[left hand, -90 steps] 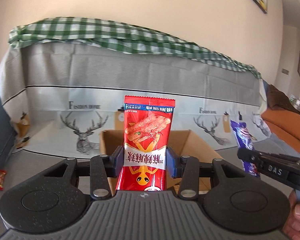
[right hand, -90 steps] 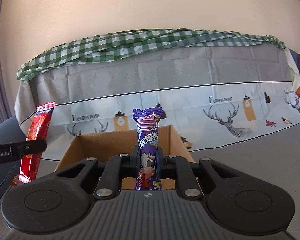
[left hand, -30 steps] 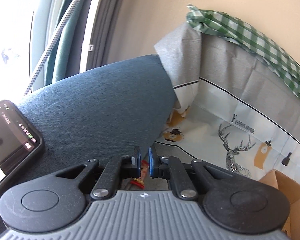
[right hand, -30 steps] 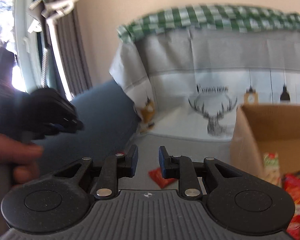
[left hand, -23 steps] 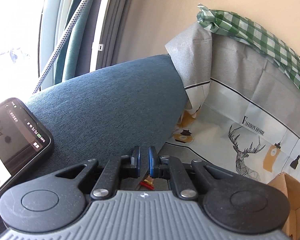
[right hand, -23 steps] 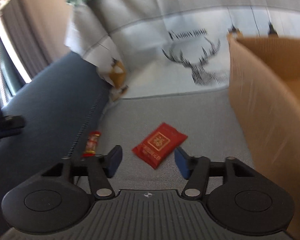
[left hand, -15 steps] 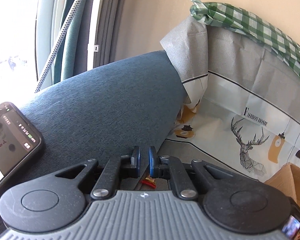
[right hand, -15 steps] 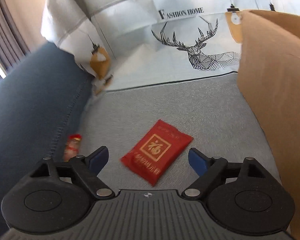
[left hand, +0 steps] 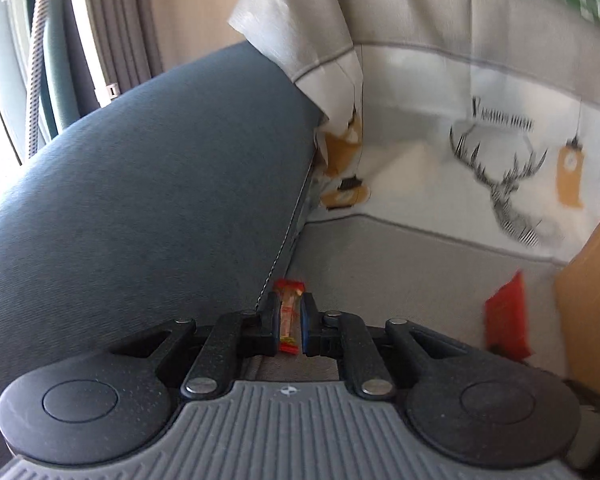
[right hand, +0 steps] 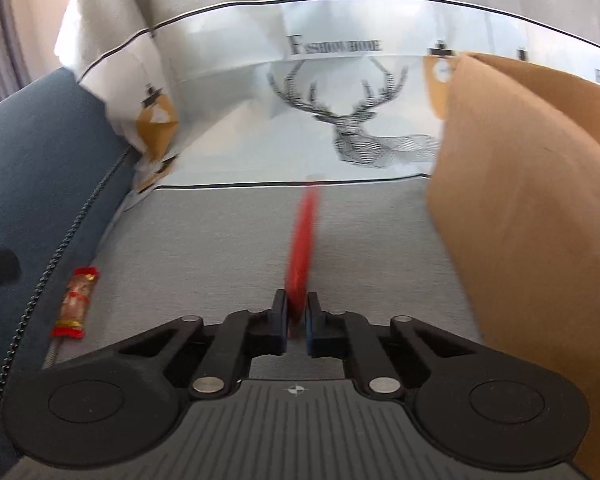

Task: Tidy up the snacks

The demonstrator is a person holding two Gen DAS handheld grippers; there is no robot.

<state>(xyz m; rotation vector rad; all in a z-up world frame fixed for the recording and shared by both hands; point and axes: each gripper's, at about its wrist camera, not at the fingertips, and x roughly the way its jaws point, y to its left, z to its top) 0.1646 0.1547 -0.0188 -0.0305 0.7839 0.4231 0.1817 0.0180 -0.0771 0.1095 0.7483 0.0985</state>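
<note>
Over sofa seat [right hand: 220,248], right hand-held gripper [right hand: 297,322] tilts down

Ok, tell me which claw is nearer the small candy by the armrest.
Left. The left claw is opening right around the small candy beside the armrest. The right claw is off to the side, shut on a red packet.
</note>
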